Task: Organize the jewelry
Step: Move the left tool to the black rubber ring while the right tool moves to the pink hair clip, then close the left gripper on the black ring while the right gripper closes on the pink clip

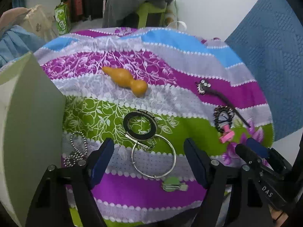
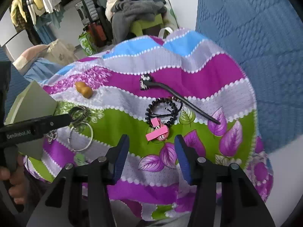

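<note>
Silver bangle (image 1: 154, 156) lies flat directly between the open, empty left hand-held gripper (image 1: 149, 162) fingers; right hand-held gripper (image 2: 149, 156), likewise open and empty, fronts the pink clip (image 2: 157, 131).

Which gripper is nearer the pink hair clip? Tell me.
Right. The right gripper hangs just short of the pink hair clip, jaws open and lined up on it. The left gripper is off to the side, over the silver bangle.

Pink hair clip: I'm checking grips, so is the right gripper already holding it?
No, the pink hair clip lies on the cloth ahead of the right gripper, untouched.
</note>
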Demonstrator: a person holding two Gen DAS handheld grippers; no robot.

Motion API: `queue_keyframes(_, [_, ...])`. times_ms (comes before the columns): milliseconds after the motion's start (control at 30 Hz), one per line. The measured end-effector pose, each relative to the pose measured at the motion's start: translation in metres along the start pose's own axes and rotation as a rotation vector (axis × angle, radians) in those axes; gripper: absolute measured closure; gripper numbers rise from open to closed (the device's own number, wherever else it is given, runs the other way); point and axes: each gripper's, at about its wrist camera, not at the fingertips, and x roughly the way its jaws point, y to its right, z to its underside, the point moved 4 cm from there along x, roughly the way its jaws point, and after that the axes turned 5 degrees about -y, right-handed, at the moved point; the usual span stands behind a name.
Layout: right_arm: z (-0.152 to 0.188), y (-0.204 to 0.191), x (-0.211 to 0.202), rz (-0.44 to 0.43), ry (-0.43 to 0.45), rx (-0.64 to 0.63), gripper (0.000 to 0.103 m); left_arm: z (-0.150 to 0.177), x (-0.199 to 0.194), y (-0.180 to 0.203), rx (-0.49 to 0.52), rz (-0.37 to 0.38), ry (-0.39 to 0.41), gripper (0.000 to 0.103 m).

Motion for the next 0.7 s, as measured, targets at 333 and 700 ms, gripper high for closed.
queue_keyframes(333, [-0.004,0.002,0.026,0.022,-0.031,-0.04,0.064,-0.006,0.026,-0.006,0.021,-0.057,-0.002,0.034])
queue_keyframes(700, [-0.007,-0.002,0.035,0.072,-0.033,-0.067,0.093,-0.011,0.036,-0.001,0.02,-0.038,0.025,0.069])
